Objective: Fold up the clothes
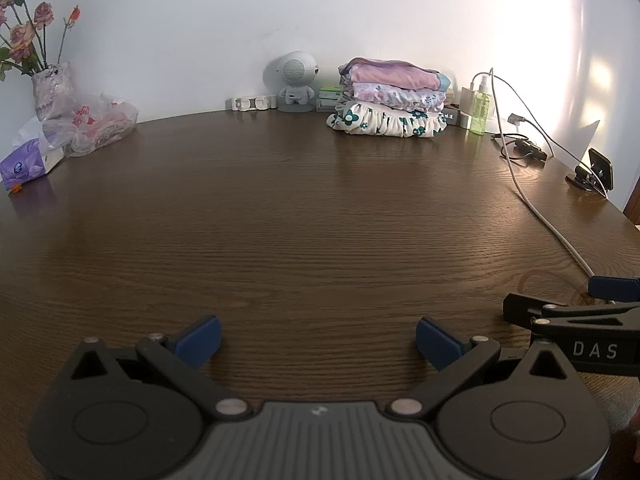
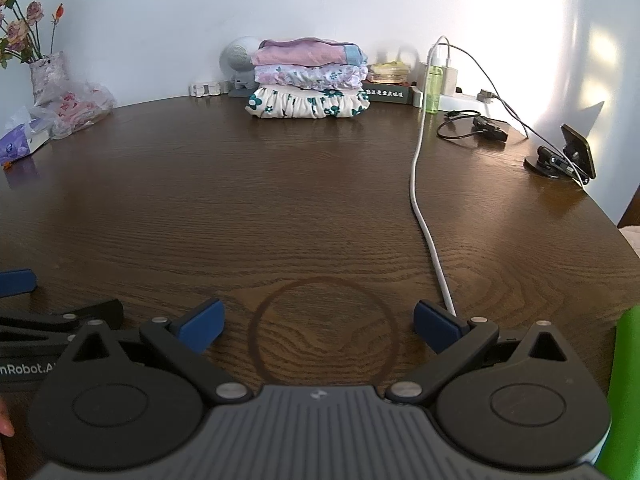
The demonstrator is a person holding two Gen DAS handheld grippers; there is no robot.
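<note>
A stack of three folded clothes (image 1: 392,98) (image 2: 310,80) sits at the back of the dark wooden table (image 1: 300,208) (image 2: 240,200) against the wall: pink on top, a flowered lilac piece in the middle, white with green flowers at the bottom. My left gripper (image 1: 318,340) hovers open over the near edge with nothing between its blue pads. My right gripper (image 2: 318,326) is open too, empty, above a ring mark in the wood. Each gripper shows at the edge of the other's view, the right one (image 1: 576,312) and the left one (image 2: 48,312). No loose garment is in view.
A white cable (image 1: 532,200) (image 2: 420,200) runs across the right side. Back right hold a green spray bottle (image 1: 480,110) (image 2: 433,94), a charger and a phone stand (image 1: 592,172) (image 2: 568,156). Back left stand a flower vase (image 1: 50,84), a plastic bag (image 1: 88,124) and a tissue pack (image 1: 28,162). A small robot-shaped speaker (image 1: 294,80) is behind.
</note>
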